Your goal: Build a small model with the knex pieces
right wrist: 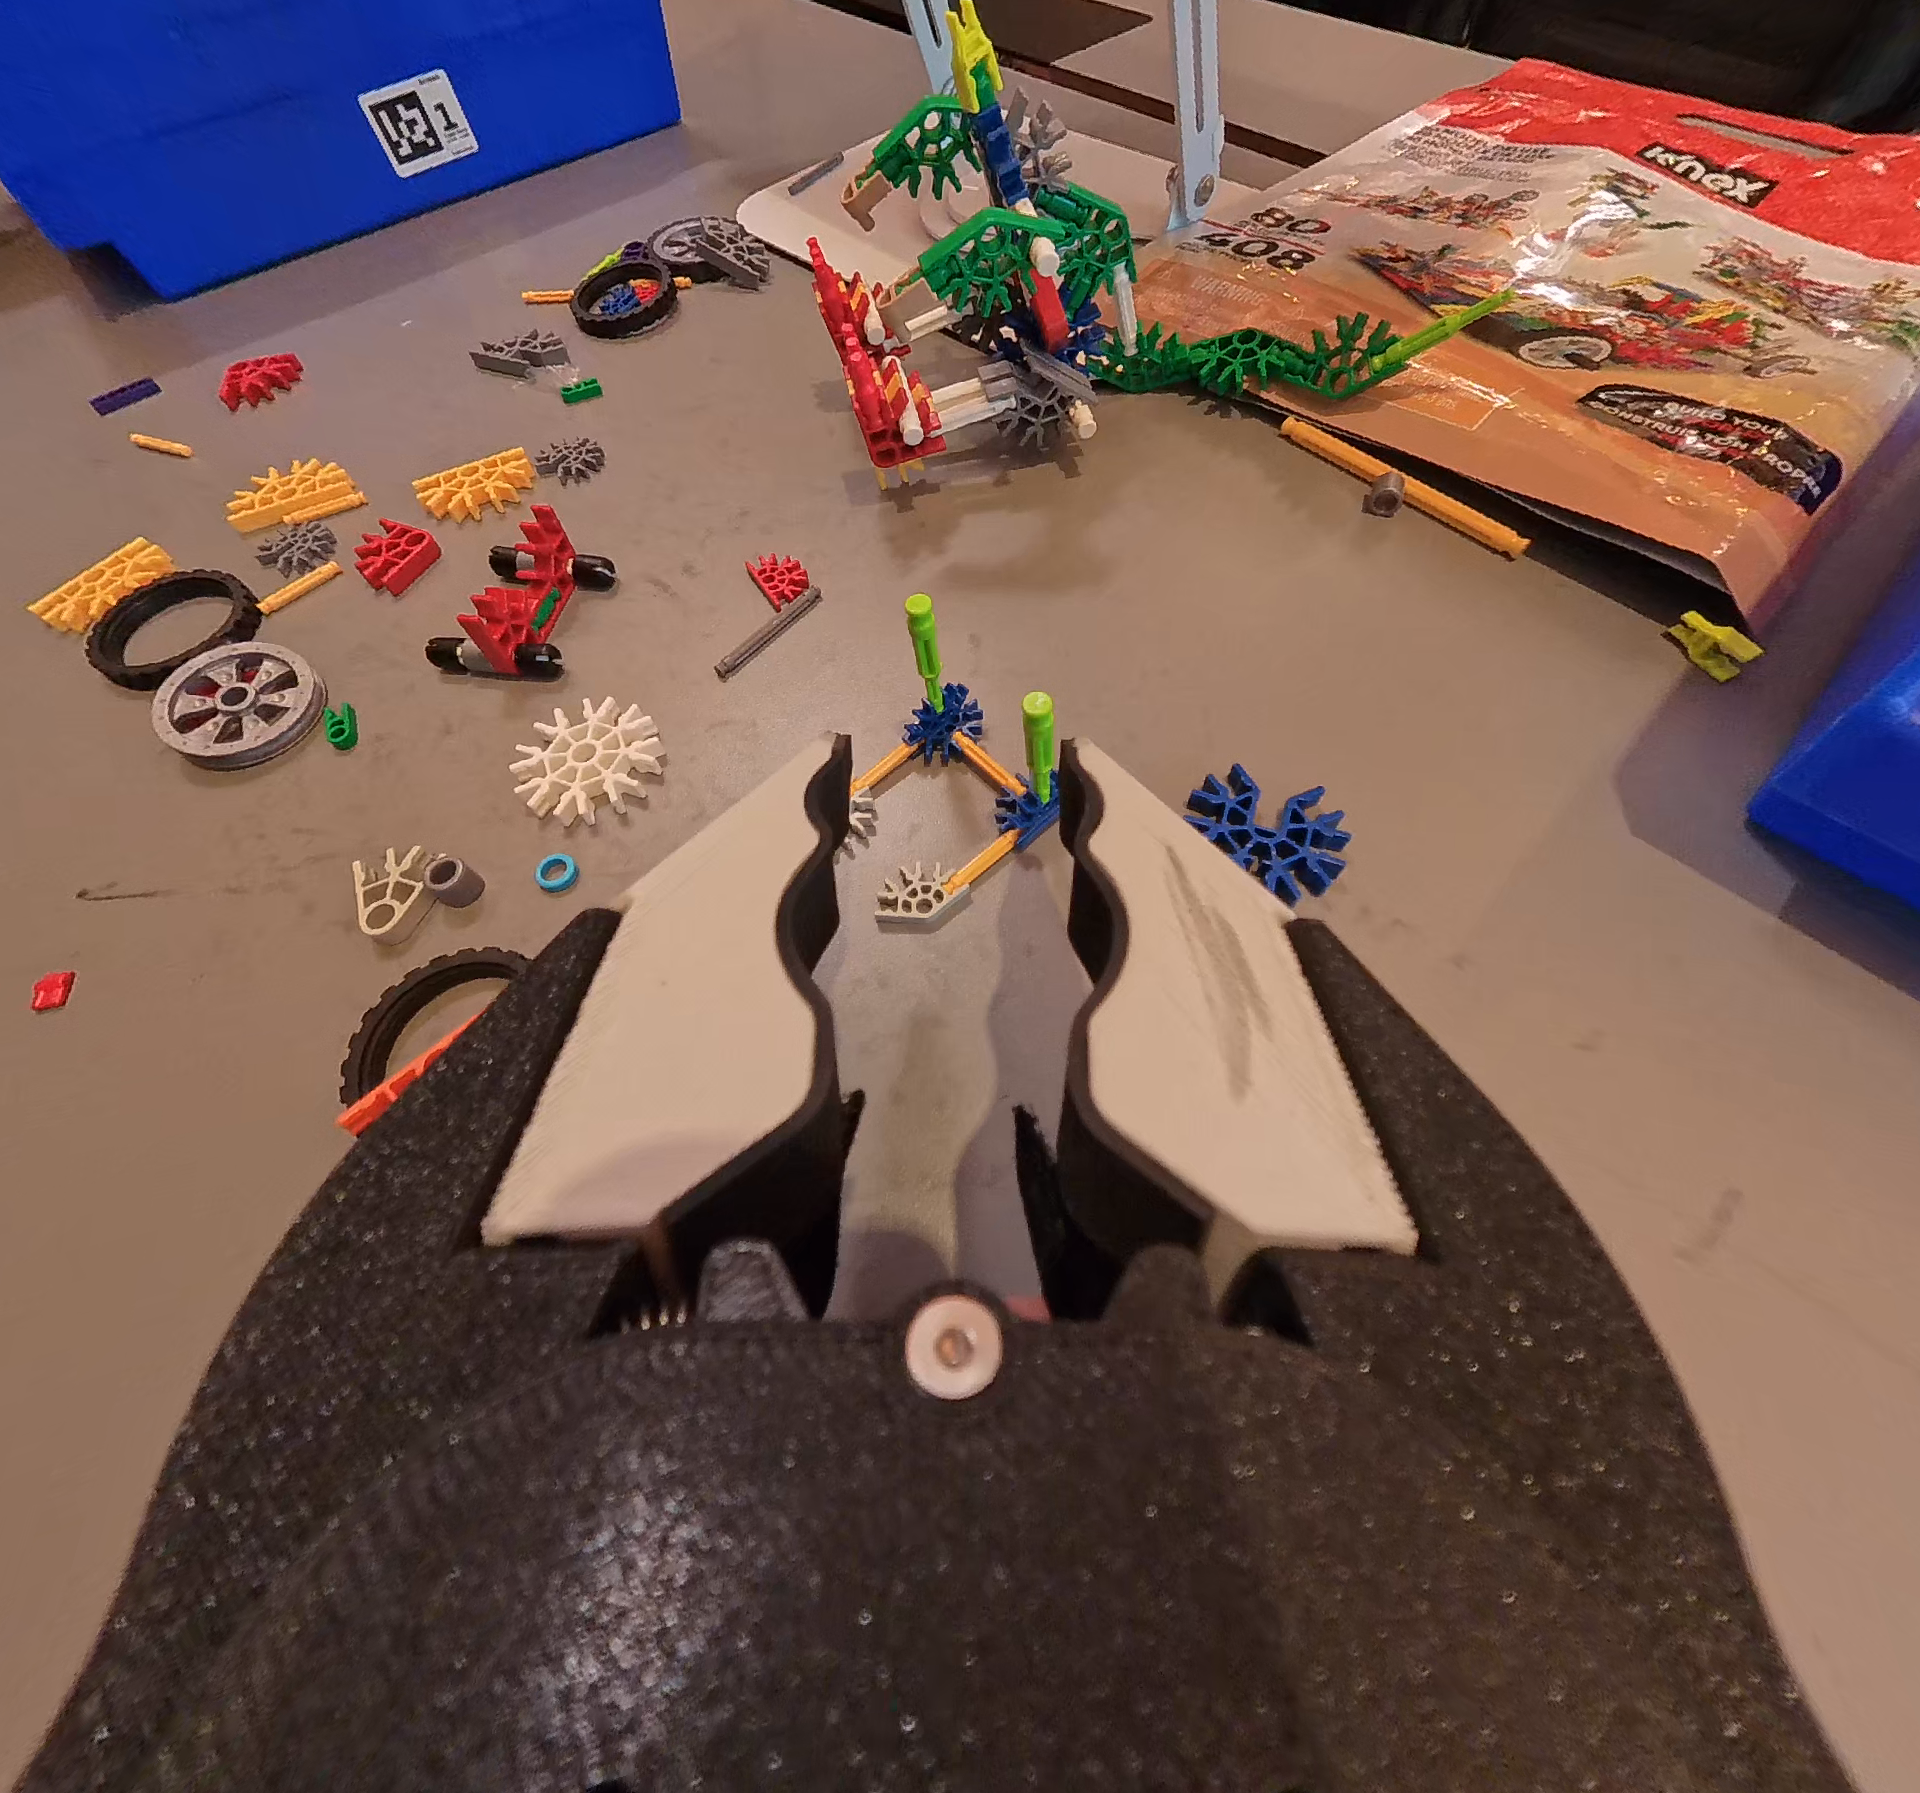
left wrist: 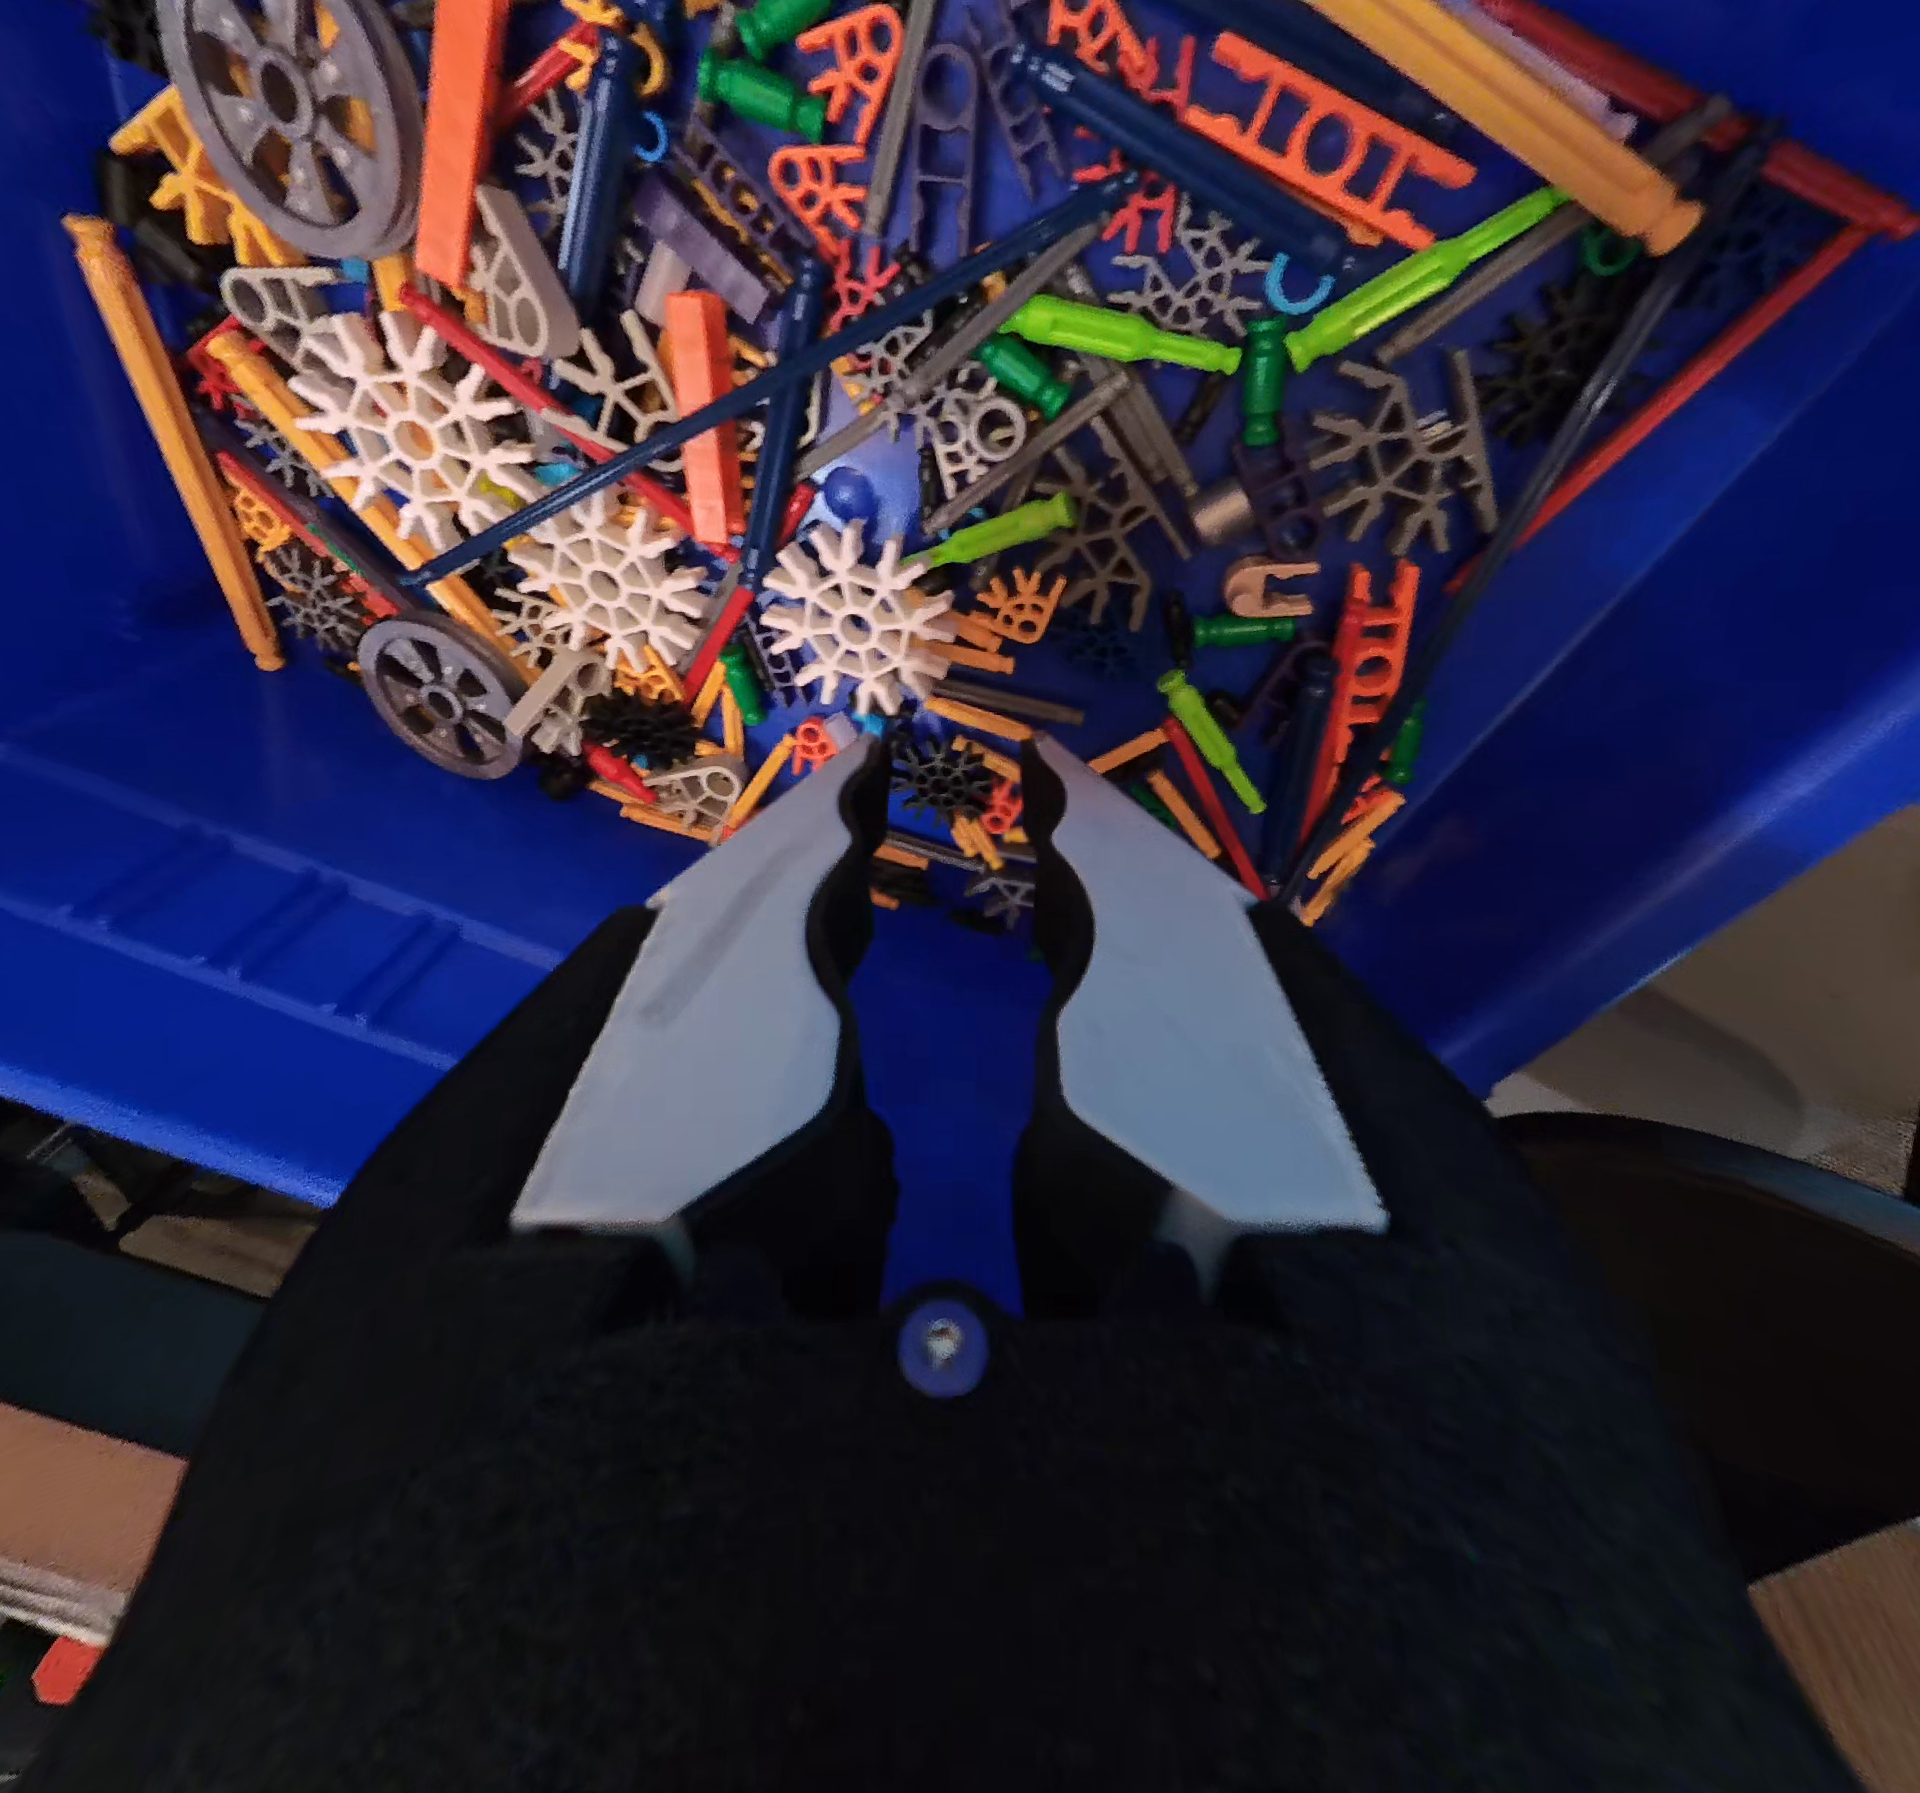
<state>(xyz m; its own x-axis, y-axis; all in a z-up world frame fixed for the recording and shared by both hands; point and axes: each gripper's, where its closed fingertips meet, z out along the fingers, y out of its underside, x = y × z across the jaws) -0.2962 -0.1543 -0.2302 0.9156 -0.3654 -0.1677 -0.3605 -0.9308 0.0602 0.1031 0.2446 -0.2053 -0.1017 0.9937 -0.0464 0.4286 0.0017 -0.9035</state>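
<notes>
My left gripper (left wrist: 951, 756) is open and empty above a blue bin (left wrist: 260, 860) full of plastic construction rods and connectors. Its tips hover over a black snowflake connector (left wrist: 943, 775), just below a white snowflake connector (left wrist: 854, 623). My right gripper (right wrist: 956, 767) is open over a grey table (right wrist: 1351, 964). Between and just beyond its fingers lies a small frame (right wrist: 951, 798) of yellow rods, blue and grey connectors and two upright lime-green rods. The right finger (right wrist: 1091, 808) is beside one blue connector (right wrist: 1027, 808); I cannot tell whether it touches.
On the table lie a white snowflake (right wrist: 587, 758), a blue double connector (right wrist: 1270, 834), wheels, tyres and red and yellow pieces at left. A built green, red and blue model (right wrist: 987, 289) stands farther back. A printed bag (right wrist: 1558, 309) lies at right. A blue bin (right wrist: 332, 60) stands far left. Across from one pair of fingers to the other is roughly 55 cm.
</notes>
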